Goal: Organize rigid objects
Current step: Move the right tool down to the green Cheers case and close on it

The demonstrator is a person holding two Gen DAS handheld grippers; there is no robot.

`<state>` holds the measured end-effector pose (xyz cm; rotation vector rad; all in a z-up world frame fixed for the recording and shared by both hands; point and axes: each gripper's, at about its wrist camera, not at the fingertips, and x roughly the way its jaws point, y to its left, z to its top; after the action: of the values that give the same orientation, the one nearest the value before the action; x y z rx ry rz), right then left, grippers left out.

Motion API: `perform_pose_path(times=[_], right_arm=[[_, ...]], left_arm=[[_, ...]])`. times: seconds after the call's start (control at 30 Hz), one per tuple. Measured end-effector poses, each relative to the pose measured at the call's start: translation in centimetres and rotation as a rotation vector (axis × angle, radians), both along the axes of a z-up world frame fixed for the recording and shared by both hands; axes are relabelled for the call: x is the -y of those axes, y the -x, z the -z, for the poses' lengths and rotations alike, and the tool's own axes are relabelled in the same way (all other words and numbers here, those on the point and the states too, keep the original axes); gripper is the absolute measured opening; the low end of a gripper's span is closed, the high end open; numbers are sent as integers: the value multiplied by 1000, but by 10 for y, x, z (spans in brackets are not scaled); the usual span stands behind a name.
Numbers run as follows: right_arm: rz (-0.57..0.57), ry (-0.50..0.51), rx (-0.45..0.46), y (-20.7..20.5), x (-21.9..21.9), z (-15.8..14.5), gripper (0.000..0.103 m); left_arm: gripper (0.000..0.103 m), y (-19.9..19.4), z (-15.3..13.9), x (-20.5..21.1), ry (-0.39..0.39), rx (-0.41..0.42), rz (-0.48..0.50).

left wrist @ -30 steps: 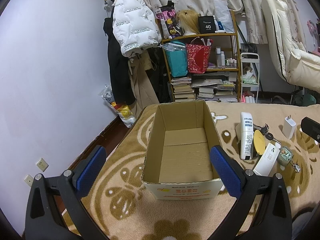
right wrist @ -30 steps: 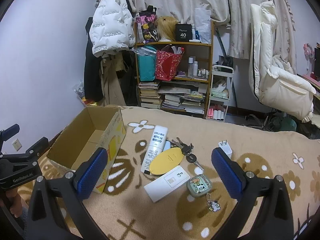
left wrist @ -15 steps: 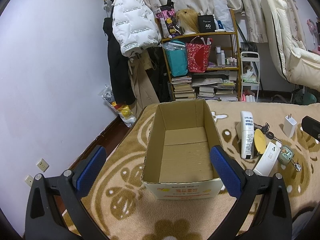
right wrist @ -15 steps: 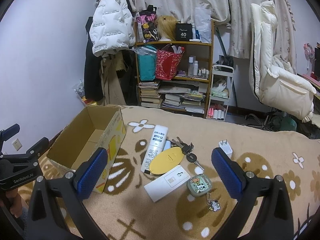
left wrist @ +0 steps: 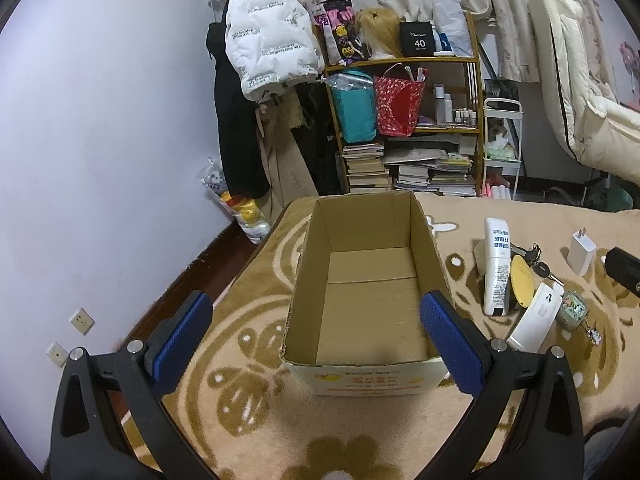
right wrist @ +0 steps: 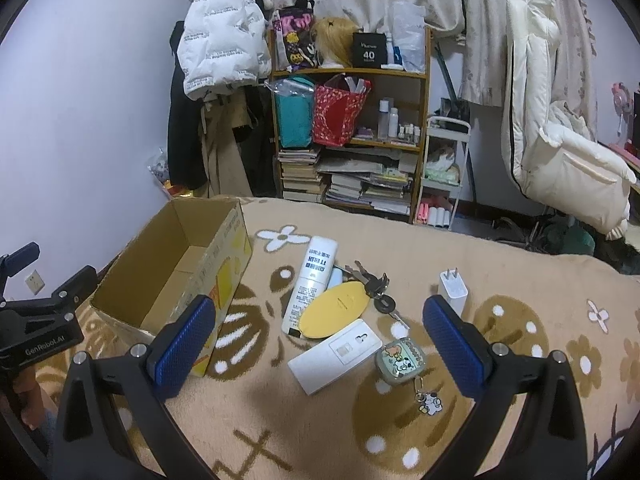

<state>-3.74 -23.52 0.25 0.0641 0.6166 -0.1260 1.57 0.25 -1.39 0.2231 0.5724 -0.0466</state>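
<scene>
Open-topped box (left wrist: 370,280), bare inside

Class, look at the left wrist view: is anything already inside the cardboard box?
No, the cardboard box shows only its bare brown floor, with nothing lying in it.

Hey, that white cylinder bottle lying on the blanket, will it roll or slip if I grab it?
The white bottle lies on its side, so a nudge across its length could roll it, though the plush blanket probably damps that. Its smooth round wall may slip between pads. The yellow oval case leans on it and might shift.

The right gripper (right wrist: 316,338) has eased slightly toward the clutter; nothing else moved.
</scene>
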Motion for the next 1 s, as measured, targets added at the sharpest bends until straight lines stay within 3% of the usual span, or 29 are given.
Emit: perform_pose_path(times=[0.23,0.6,1.0], right_arm=[[22,-66,-43,-15,17,7,103],[61,-112,-116,-50,39,29,103],[135,-116,-245,-80,71,76,103]], left_arm=[[103,-13,0,4,-49,12,-26],[103,-58,14,-1,-20,-78,-35],[103,-100,50,-4,-59,-195,-57]])
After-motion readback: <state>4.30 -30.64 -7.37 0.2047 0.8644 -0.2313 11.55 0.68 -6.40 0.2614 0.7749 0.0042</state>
